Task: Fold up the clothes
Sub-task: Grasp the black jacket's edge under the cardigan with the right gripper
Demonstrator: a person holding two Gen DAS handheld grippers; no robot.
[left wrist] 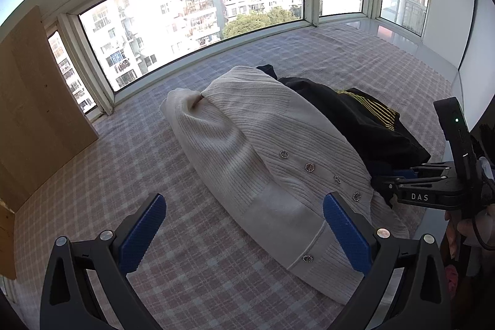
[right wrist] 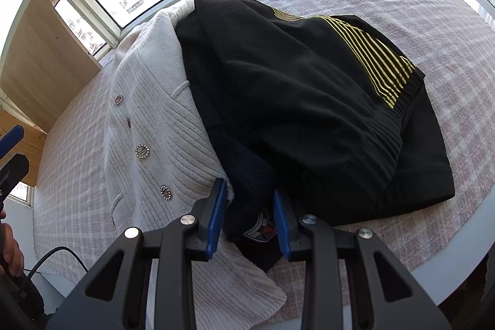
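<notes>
A: The right claw [right wrist: 249, 217] — is it clamped on anything?
B: Its jaws sit narrow on a fold of dark navy cloth [right wrist: 252, 190], pads against it at the near edge of the pile. The left claw [left wrist: 244, 234] is spread wide, with nothing between its pads, over the hem of the cardigan.
A: What lies under them?
B: A tabletop [left wrist: 216, 283] under a pink checked cover. On it the cream ribbed cardigan [left wrist: 266, 150] lies stretched out; just beside it, touching, a black top [right wrist: 297, 101] with yellow stripes [right wrist: 374, 57].
A: Smaller things?
B: Round sparkly buttons [right wrist: 142, 151] down the cardigan's front.
</notes>
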